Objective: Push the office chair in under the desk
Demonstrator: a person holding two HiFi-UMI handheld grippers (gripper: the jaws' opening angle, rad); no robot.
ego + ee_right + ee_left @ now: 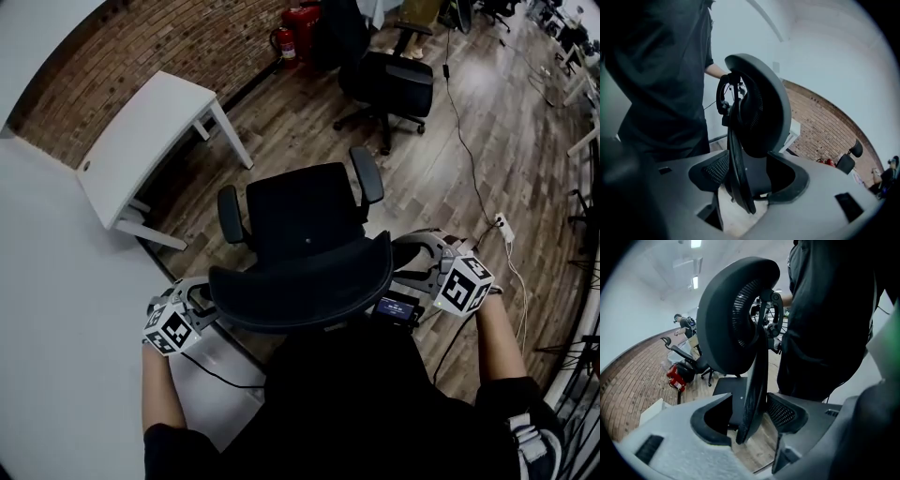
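- The wooden floor (469, 187) is lying under everything, and a brick wall (141, 47) is running along its far side.
- The white bench (150, 141) is standing by the brick wall.
- The black office chair (305, 216) is standing on the floor near the bench, not under it. Its chair back (300, 281) is facing the person.
- A second office chair (389, 84) is standing well apart, further off.
- The left gripper (750, 420) is waiting at the left edge of the chair back. Its jaws are spread wide, with the edge between them but not squeezed.
- The right gripper (743, 183) is waiting at the right edge the same way, jaws spread wide around it.
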